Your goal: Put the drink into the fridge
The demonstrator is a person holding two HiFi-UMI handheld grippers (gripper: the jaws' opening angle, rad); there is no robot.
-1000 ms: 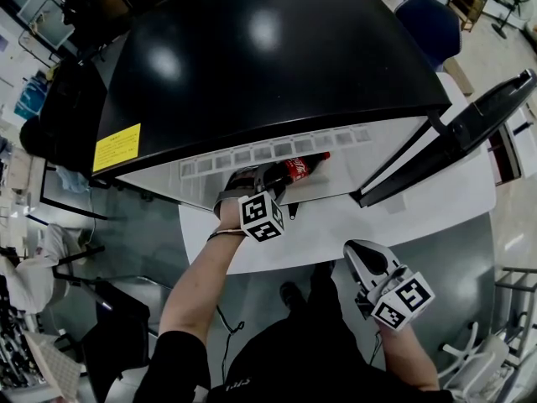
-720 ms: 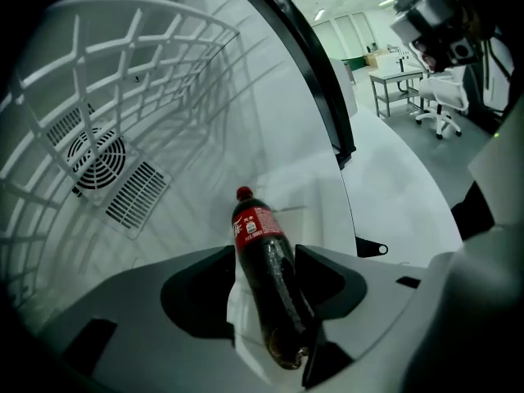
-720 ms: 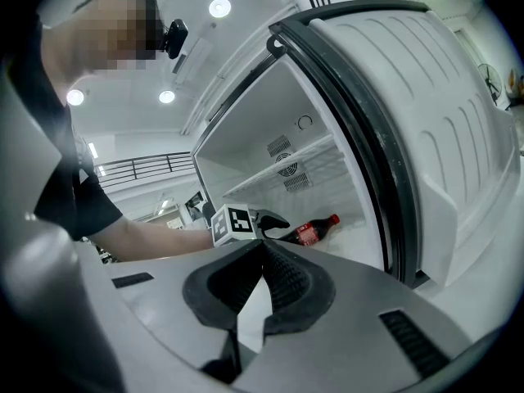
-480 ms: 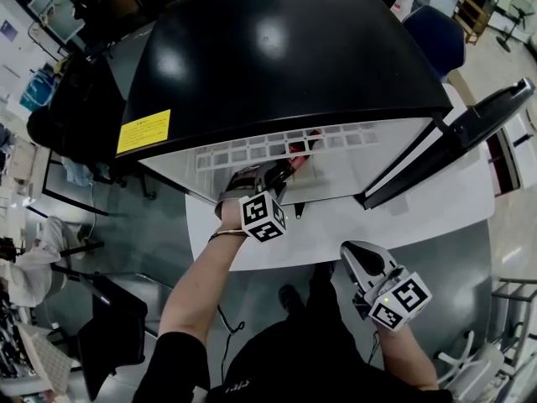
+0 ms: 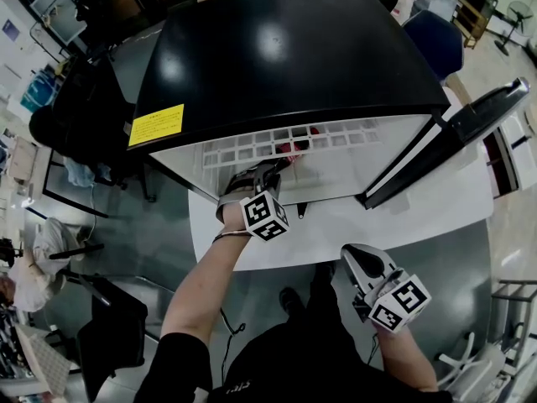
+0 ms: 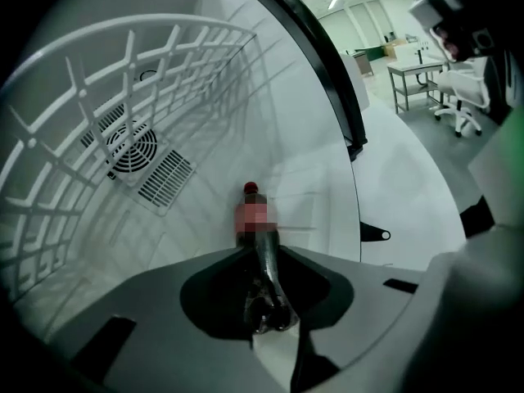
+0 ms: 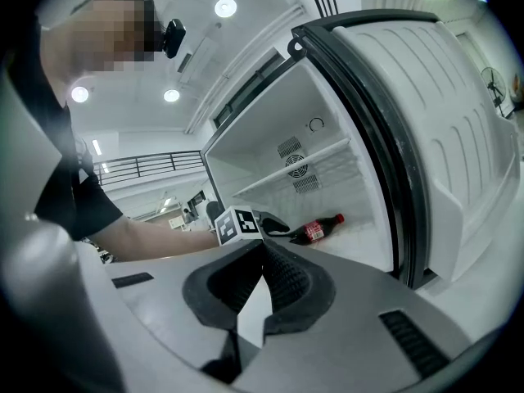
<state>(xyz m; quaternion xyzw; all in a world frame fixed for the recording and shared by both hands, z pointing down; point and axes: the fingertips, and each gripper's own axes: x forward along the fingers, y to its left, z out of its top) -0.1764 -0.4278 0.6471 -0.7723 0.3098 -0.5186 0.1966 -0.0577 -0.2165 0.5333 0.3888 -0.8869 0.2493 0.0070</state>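
Observation:
The drink, a dark cola bottle (image 7: 315, 230) with a red label and red cap, lies on its side on the fridge's white floor (image 6: 319, 187), cap pointing inward. In the head view only its red label (image 5: 294, 149) shows, under the wire shelf (image 5: 252, 145). My left gripper (image 5: 281, 164) reaches into the fridge at the bottle's base end. Its jaws are closing, and the bottle (image 6: 255, 219) shows through the narrow gap of the left gripper (image 6: 260, 256), just ahead of the tips. My right gripper (image 5: 352, 250) hangs back outside the fridge, shut and empty, also seen as right gripper (image 7: 262, 252).
The fridge has a glossy black top (image 5: 285, 57), and its door (image 5: 470, 133) stands open to the right. A fan vent (image 6: 131, 150) sits on the back wall. The fridge rests on a white table (image 5: 377, 217). A blue chair (image 5: 432, 23) stands behind.
The bottle now shows less in the head view, lying deeper under the wire shelf. My left gripper stays at the fridge opening. The right gripper has barely moved.

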